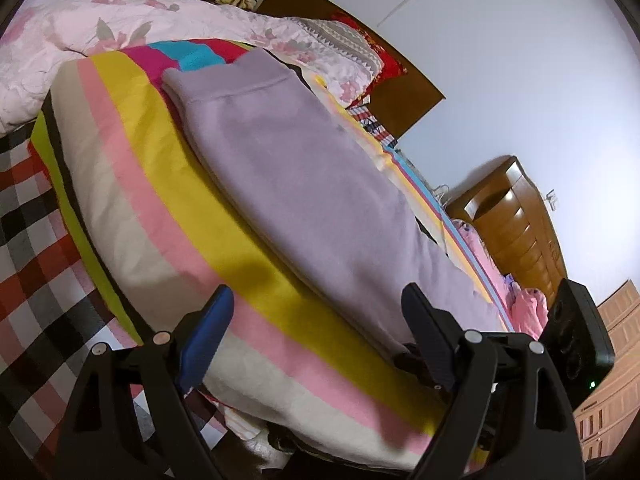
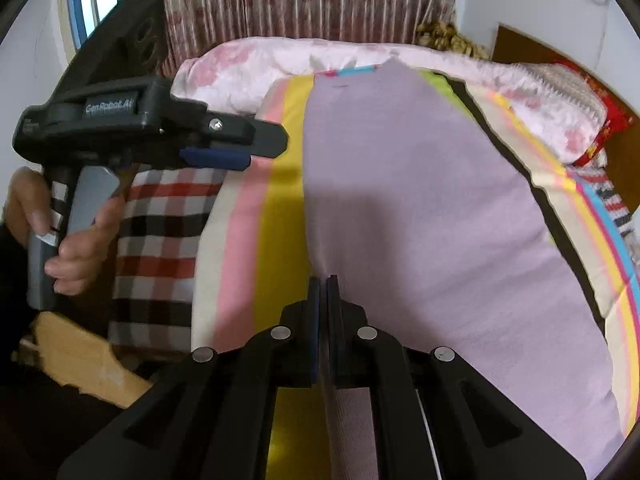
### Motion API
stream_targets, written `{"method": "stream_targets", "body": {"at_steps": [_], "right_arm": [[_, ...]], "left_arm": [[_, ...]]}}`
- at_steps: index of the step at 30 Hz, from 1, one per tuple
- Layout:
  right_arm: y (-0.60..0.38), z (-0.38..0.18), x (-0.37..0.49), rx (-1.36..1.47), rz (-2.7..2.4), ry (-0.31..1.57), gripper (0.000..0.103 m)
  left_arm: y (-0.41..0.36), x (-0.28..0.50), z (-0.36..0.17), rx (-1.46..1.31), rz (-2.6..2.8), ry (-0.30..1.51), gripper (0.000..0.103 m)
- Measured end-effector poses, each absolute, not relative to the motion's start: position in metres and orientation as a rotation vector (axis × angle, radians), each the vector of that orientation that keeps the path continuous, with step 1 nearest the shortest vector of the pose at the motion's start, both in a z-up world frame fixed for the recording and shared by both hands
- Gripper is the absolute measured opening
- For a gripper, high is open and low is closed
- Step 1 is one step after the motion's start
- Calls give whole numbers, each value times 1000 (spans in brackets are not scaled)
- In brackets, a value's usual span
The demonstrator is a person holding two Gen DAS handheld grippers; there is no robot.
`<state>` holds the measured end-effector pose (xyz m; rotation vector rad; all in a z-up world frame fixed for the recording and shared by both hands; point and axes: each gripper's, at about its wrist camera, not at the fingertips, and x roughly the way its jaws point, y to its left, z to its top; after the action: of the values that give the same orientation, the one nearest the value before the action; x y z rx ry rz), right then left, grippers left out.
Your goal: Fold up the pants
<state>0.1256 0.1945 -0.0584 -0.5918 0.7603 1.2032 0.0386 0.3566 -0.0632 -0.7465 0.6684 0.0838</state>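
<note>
The right gripper (image 2: 324, 284) is clamped on the near edge of the lilac pants (image 2: 420, 208), while the left gripper (image 1: 316, 312) stands wide, holding nothing, just beside that edge. The pants lie flat along the striped blanket (image 2: 280, 200), so the left should probably pinch the same edge before both lift evenly toward the far end.

Lilac fleece pants (image 2: 420, 208), spread flat lengthwise on striped blanket (image 2: 280, 200), near edge pinched up slightly
</note>
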Motion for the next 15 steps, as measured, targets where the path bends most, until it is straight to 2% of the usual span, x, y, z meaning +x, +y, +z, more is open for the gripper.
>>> {"method": "stream_targets", "body": {"at_steps": [4,8,9,10,12,13,15], "right_arm": [[193,-47,126,-561,1188,743,4],[193,-62,131,-526,1161,771,6],[193,-60,131,-519,1161,783,14],[192,-58,131,-512,1164,801,30],[182,-48,131,-459,1166,827,46],[175,-42,131,-420,1177,829,46],[158,-39,134,-349,1170,856,46]], "left_arm": [[346,48,-55,-705,67,663,85],[337,68,-48,-644,61,650,86],[337,73,-48,-636,68,655,86],[337,79,-47,-632,71,656,86],[338,88,-44,-627,74,656,86],[339,93,-41,-612,77,655,86],[338,105,-39,-557,91,679,94]]}}
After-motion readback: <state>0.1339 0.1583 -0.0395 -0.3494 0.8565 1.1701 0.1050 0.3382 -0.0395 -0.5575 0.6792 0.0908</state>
